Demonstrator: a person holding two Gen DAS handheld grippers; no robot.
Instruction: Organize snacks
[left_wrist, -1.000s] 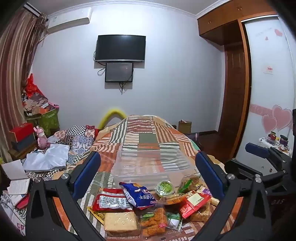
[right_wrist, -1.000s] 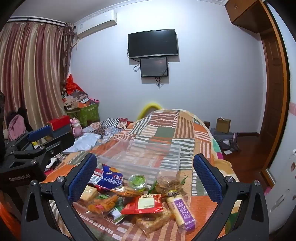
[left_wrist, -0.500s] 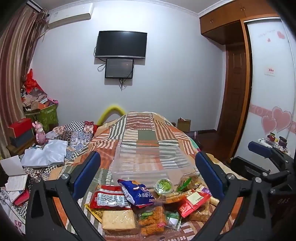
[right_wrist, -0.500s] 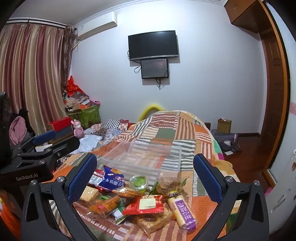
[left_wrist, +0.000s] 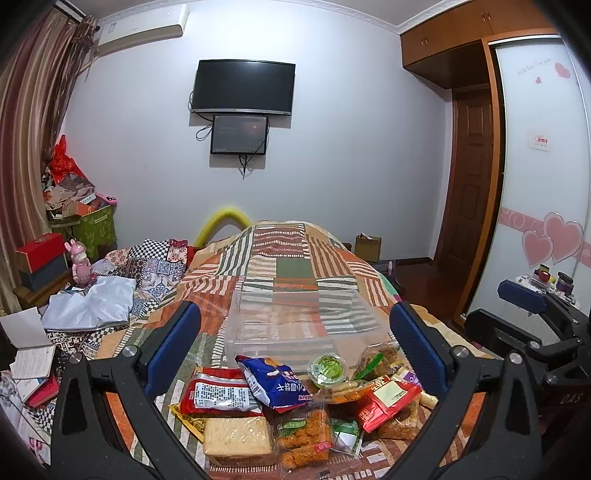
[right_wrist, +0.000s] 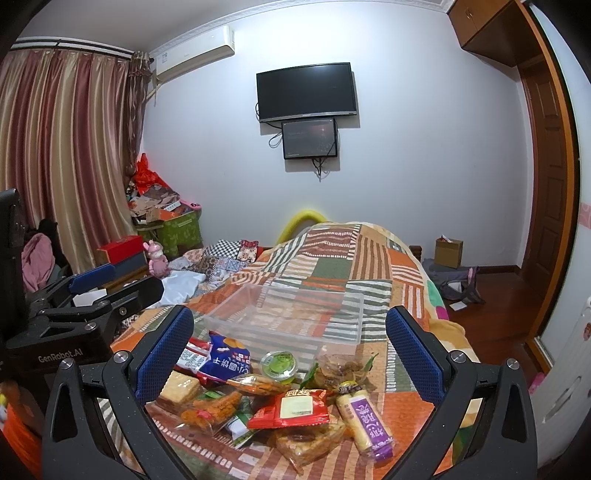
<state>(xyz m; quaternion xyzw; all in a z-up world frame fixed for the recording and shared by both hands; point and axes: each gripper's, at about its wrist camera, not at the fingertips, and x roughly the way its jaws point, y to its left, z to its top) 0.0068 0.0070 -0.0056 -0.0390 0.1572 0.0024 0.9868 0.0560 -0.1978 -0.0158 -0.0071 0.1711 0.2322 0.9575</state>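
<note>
Progress: none apparent. The clear rectangular plastic bin (left_wrist: 295, 325) stood empty on the patchwork quilted bed (left_wrist: 295, 266); the heap of packaged snacks (left_wrist: 295, 402) lay unsorted at its 6 o'clock side.
Left tongs (left_wrist: 295, 347): spread wide, holding nothing, touching nothing.
Right tongs (right_wrist: 288, 350): likewise wide open, empty, above the heap.

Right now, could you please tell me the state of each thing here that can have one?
Left hand-held gripper: open, holding nothing.
Right hand-held gripper: open, holding nothing.
Clear bin: lidless, empty.
Snack pile: loose on the bedspread, outside the bin.
Green cup: sealed.
Television: dark.
</note>
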